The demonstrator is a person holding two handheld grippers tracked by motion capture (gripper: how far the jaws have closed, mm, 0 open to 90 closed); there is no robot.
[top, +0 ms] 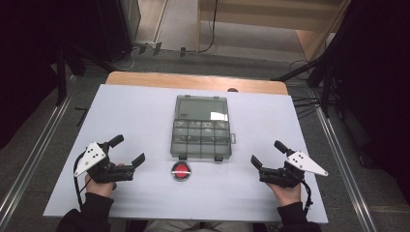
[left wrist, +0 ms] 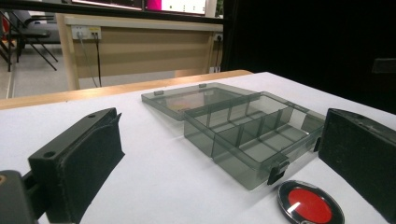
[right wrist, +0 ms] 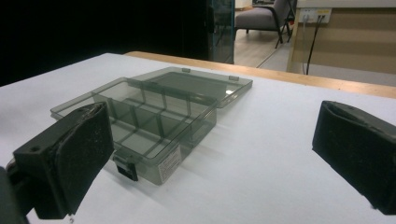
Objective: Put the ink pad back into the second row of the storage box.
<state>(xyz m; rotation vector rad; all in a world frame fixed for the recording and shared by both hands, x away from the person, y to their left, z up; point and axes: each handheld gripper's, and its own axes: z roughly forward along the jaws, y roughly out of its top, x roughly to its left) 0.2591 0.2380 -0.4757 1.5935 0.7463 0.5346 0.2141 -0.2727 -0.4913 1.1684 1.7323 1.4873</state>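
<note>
A smoky clear compartment box [top: 201,139] is lying open at the centre of the high view on the white tabletop [top: 135,116], its lid [top: 201,107] folded flat toward the top of the frame and its long axis running up and down the picture. The left gripper [top: 129,151] is sitting at lower left and the right gripper [top: 267,153] at lower right, both with fingers spread wide and holding nothing, about equally near the box. A red round button [top: 181,170] is sitting just below the box's latches. Whether the compartments are holding anything is hard to make out.
</note>
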